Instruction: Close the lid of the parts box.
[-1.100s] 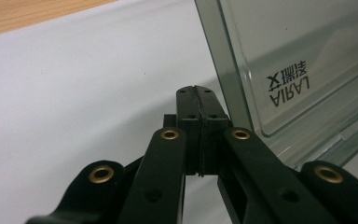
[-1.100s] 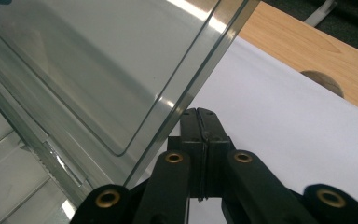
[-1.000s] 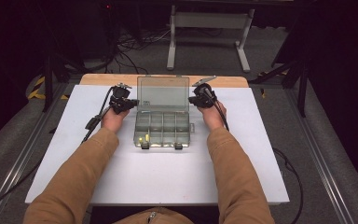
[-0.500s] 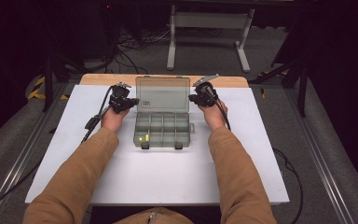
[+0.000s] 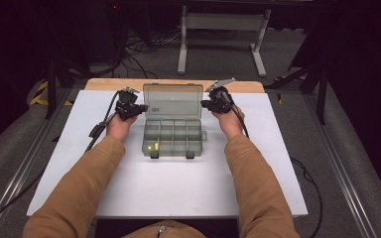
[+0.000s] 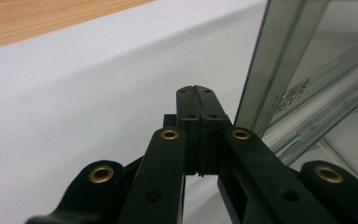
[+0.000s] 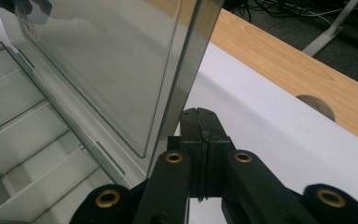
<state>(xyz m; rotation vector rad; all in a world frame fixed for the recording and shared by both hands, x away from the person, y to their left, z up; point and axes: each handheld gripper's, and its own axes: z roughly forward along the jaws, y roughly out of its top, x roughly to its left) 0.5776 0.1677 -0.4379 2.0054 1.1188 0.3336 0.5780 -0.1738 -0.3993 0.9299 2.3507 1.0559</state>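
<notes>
So the clear organizer box (image 5: pixel 172 134) sits mid-counter with its lid (image 5: pixel 173 100) already standing up, compartments mostly bare apart from a small yellow bit (image 5: pixel 152 147) at the front left. Left tool (image 6: pixel 199 100) and right tool (image 7: pixel 200 122) are both pinched closed on nothing, flanking the lid's side edges. Plenty of white counter (image 5: pixel 178 193) free in front, though the wooden back edge (image 5: pixel 104 84) is close behind.

— What is the person wearing?

— Long tan-brown sleeves on both arms, down to the wrists, and a garment with a small metal zip at the front.

— And the tools?

— The matt black two-jaw left claw (image 6: pixel 198 93) has flat link arms set with brass-ringed rivets and small dark screw holes. The matt black right claw (image 7: pixel 199 114) matches it, with a grey three-cornered plate on top. A black cable trails from each.
</notes>
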